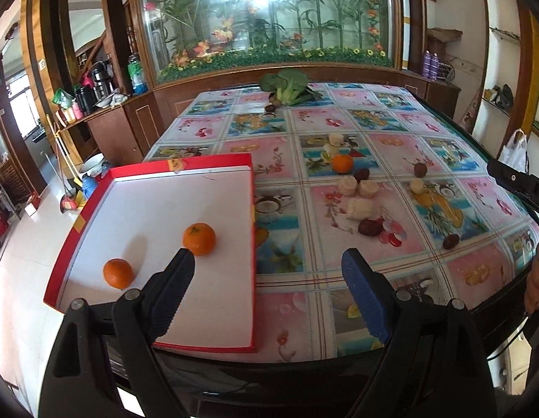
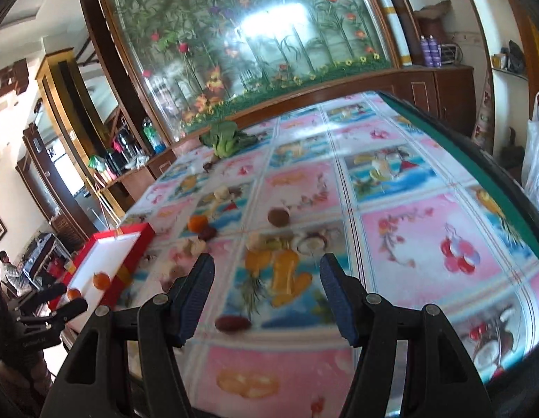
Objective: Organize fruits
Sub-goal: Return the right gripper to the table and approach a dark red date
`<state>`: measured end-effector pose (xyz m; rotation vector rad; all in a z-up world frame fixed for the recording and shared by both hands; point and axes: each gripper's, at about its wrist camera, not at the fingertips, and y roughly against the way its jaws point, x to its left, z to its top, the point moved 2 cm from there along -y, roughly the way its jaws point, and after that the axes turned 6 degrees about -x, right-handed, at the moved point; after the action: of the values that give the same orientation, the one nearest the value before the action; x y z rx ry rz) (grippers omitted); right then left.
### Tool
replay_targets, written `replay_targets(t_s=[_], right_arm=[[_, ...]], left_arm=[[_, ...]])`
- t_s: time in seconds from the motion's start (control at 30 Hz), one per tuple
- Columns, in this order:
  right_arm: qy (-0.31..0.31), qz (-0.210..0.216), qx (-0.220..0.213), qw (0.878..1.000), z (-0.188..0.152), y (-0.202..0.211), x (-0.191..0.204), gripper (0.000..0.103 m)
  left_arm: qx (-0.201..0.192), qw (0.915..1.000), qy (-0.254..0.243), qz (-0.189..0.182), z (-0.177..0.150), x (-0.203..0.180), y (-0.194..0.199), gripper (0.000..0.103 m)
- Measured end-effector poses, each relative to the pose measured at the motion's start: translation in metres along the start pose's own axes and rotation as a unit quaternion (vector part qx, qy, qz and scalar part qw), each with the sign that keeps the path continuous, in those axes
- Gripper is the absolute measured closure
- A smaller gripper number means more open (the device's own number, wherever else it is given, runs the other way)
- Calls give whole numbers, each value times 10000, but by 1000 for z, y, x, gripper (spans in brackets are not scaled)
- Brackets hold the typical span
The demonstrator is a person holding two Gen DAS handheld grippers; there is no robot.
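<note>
Two smooth, round oranges (image 1: 198, 239) (image 1: 118, 273) already lay well apart on the white floor of a shallow red-rimmed tray (image 1: 147, 169) at the table's left edge. One more orange (image 1: 342, 163) was left out on the table (image 1: 391, 278), near pale, ridged cylindrical pieces (image 1: 359, 208) and dark, wrinkled oval fruits (image 1: 369, 227); by this reckoning the sorting was partly done. The left gripper (image 1: 268, 261), with ribbed black and blue pads, hovered wide open and empty over the tray's right rim. The right gripper (image 2: 267, 268) stood partly open, holding nothing, above another dark oval fruit (image 2: 233, 324). The glossy tablecloth bore pink and blue fruit-print squares. A leafy green vegetable (image 1: 287, 85) lay at the far end.
</note>
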<state>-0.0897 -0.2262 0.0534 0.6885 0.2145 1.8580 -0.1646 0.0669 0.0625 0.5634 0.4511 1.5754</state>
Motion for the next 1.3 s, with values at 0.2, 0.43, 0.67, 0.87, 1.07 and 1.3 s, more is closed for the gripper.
replay_targets(t_s=[0.2,0.43,0.67,0.87,1.07,1.3], right_arm=[[501,175,492,9974,-26,-10,16,40],[798,232,1020,9913,-41,-35,33,40],[869,179,1309,9874,-50,-46,33,60],[980,81,1341,9861,-49,-51,34,65],[1417,-109,1334,9808,-52,-53,42,65],[1266,-49,1271,9838,-49,-52,36,70]], left_arm=[[142,9989,-322,-294,-3,-26,-7,16],[406,9982,-161,-408,-7,-24,-23,16],[498,9973,-194,-502,-5,-29,-33,16],[610,9958,-345,-585,-6,-41,-41,16],[690,9940,-471,-706,-3,-49,-49,16],[995,9892,-487,-965,6,-62,-78,16]])
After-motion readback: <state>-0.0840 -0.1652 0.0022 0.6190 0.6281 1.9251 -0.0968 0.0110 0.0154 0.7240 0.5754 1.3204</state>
